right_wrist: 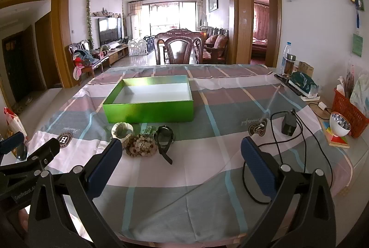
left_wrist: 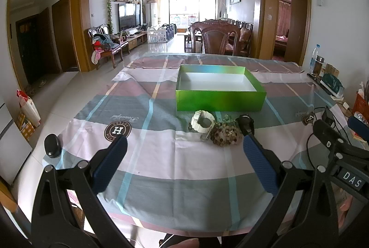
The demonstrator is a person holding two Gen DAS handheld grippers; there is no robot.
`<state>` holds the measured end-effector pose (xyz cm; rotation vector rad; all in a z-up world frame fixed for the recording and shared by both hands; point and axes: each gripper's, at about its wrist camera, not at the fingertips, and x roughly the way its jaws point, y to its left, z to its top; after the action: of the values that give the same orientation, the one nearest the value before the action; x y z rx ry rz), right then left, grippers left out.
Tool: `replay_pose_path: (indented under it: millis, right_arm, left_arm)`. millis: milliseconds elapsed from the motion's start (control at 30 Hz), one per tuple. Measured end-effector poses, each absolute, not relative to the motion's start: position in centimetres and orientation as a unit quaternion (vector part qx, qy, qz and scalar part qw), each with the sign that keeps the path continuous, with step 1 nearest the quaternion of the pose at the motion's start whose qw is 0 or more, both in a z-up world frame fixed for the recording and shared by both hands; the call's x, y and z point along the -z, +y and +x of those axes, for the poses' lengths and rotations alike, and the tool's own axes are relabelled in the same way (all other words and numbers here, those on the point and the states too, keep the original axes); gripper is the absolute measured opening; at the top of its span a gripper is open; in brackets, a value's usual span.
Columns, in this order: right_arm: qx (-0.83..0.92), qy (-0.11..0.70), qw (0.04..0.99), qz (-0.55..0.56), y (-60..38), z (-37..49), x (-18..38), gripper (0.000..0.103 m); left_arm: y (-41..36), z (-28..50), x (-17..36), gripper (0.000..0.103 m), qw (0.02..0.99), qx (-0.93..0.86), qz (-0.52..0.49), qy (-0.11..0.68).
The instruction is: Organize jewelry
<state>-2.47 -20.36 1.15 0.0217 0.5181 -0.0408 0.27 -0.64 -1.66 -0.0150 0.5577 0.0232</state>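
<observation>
An open green box [left_wrist: 220, 100] with a white inside stands on the checked tablecloth; it also shows in the right wrist view [right_wrist: 148, 109]. In front of it lie a white watch [left_wrist: 202, 124] [right_wrist: 122, 130], a brown bead bracelet [left_wrist: 224, 136] [right_wrist: 141, 146], a small green bead piece [right_wrist: 149, 130] and a black watch [left_wrist: 246, 124] [right_wrist: 164, 137]. My left gripper [left_wrist: 184, 151] is open and empty, short of the jewelry. My right gripper [right_wrist: 181, 153] is open and empty, just right of and short of the jewelry.
A black round object [left_wrist: 53, 146] sits at the table's left edge. At the right are a black adapter with cable [right_wrist: 288, 124], a white bowl [right_wrist: 339, 126], a red basket [right_wrist: 350, 113], bottles [right_wrist: 287, 60] and a dark green pack [right_wrist: 303, 84]. A chair [right_wrist: 178, 49] stands behind the table.
</observation>
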Motion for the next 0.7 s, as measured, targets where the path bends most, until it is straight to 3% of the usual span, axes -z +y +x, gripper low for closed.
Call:
replay_pose_path:
  millis: [333, 533, 600, 700]
  right_arm:
    - [0.018, 0.237, 0.971, 0.004, -21.8, -1.7, 0.2, 0.1]
    - [0.066, 0.052, 0.996, 0.002, -23.4, -6.2, -2.2, 0.1]
    - [0.08, 0.008, 0.997, -0.001, -23.5, -6.7, -1.4, 0.1]
    - [0.001, 0.146, 0.988, 0.039, -24.1, -2.0, 0.6, 0.1]
  left_arm:
    - [0.3, 0.7, 3.1, 0.099, 0.959, -0.021, 0.0, 0.284]
    - [4.2, -1.5, 1.4, 0.099, 0.98, -0.007, -0.08, 0.181]
    - [4.8, -0.7, 1.7, 0.099, 0.979, -0.019, -0.084, 0.186]
    - [5.3, 3.2, 4.4, 0.099, 0.961, -0.002, -0.081, 0.265]
